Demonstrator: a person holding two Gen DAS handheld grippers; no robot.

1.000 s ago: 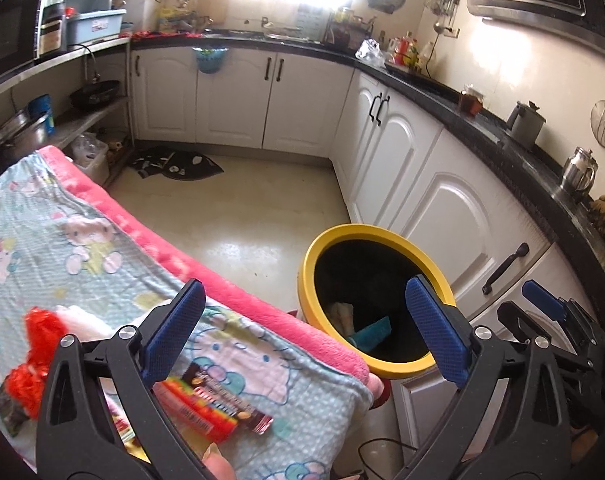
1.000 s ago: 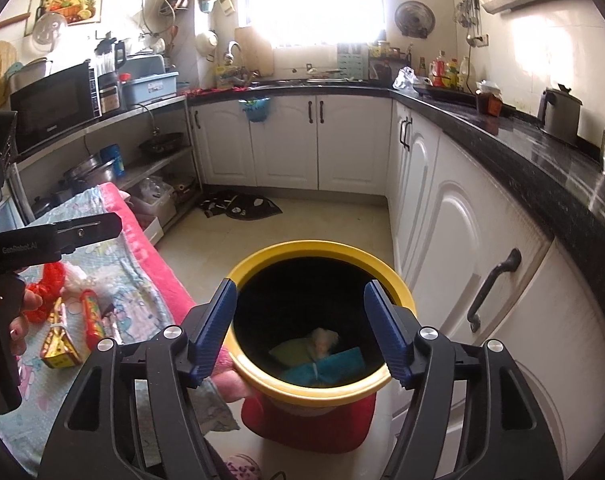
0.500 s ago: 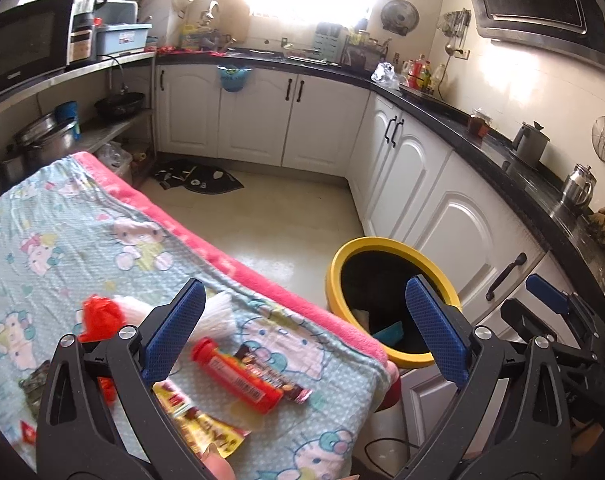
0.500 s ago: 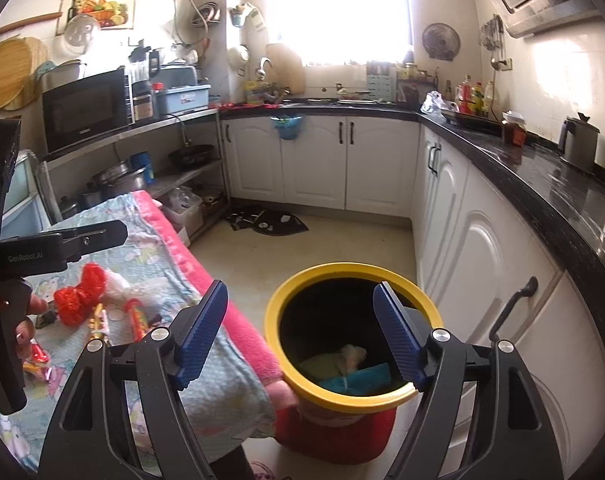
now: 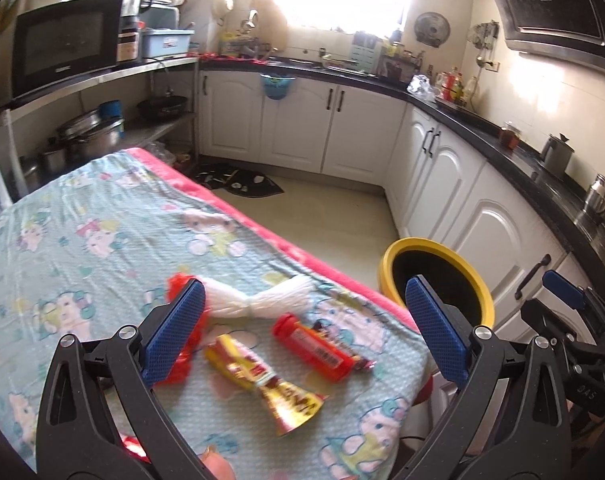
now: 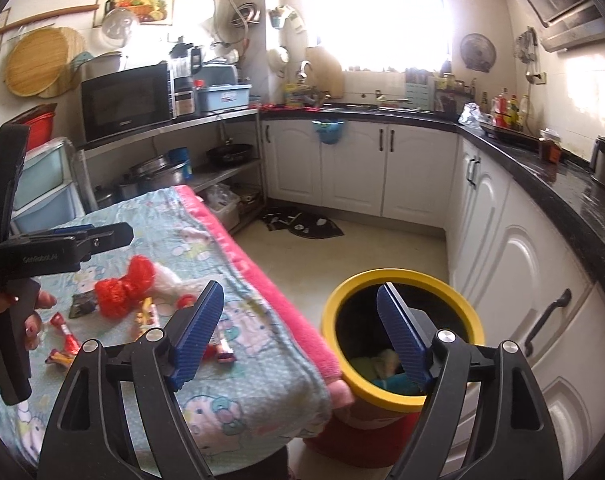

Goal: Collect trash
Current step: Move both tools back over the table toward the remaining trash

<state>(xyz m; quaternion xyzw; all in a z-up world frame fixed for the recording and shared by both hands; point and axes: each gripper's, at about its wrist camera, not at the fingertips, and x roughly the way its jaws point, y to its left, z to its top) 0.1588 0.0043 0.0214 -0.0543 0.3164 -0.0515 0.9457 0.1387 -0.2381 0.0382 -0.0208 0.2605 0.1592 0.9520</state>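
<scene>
Kitchen, cartoon-print table cloth (image 5: 102, 240): my left gripper (image 5: 302, 328) tilts down over wrappers (image 5: 314, 346), jaws apart, empty; my right gripper (image 6: 300, 330), opening, empty, angles toward the yellow bin (image 6: 398, 278).

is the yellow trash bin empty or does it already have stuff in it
Not empty. The right wrist view looks into the yellow trash bin and shows teal and pale scraps lying at its bottom.
</scene>
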